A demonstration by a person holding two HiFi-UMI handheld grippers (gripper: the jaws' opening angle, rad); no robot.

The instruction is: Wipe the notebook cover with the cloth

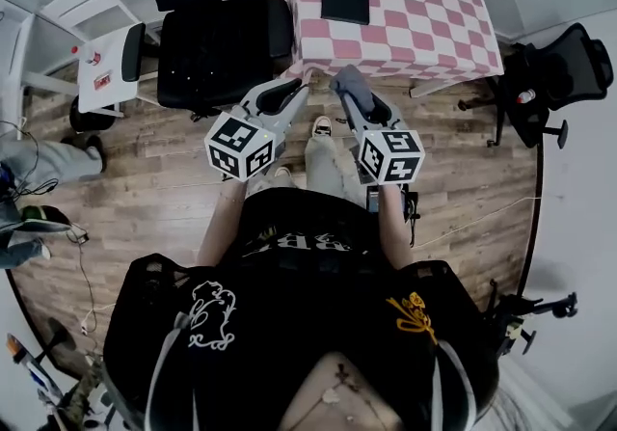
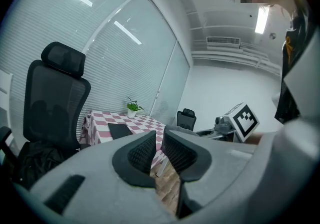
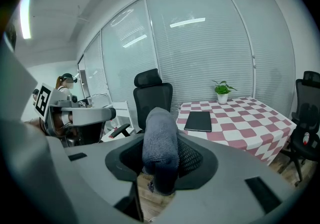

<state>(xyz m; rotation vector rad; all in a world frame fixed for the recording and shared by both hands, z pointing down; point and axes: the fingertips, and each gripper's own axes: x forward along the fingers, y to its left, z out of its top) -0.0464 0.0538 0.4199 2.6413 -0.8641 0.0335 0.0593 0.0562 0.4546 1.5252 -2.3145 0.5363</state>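
Cloth (image 3: 160, 140) between right gripper (image 3: 161, 168) jaws — notebook (image 3: 199, 121) well beyond

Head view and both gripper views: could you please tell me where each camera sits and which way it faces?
Head view: on the head, facing steeply down; torso, legs, left gripper, right gripper.
Left gripper view: rides that gripper, toward table; empty, near-closed jaws.
Right gripper view: rides that gripper, toward notebook; jaws clamp cloth.
Shared: both gripper views show the notebook.
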